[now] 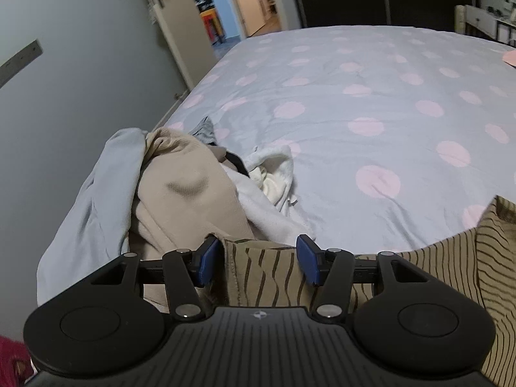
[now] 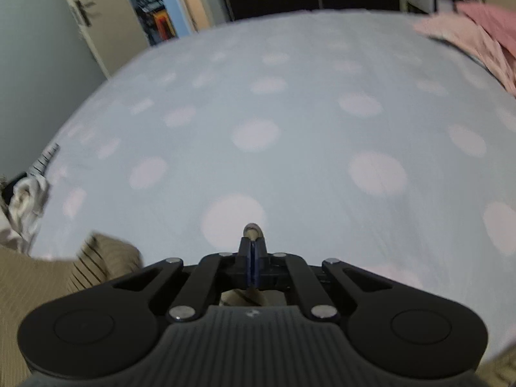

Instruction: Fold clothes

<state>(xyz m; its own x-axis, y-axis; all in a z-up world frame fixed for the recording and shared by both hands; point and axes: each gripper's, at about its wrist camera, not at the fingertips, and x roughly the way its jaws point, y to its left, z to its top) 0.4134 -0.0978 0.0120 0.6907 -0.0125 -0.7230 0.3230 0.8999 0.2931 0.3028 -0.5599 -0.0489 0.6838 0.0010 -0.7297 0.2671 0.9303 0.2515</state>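
A tan garment with thin dark stripes (image 1: 267,271) lies bunched at the near edge of the dotted bedcover (image 1: 354,103). The left gripper (image 1: 258,262) stands released with striped cloth between its blue pads, while the right gripper (image 2: 253,253) is clenched, whether on cloth I cannot tell. Only the left view shows the heap of pale clothes (image 1: 180,187) at near left
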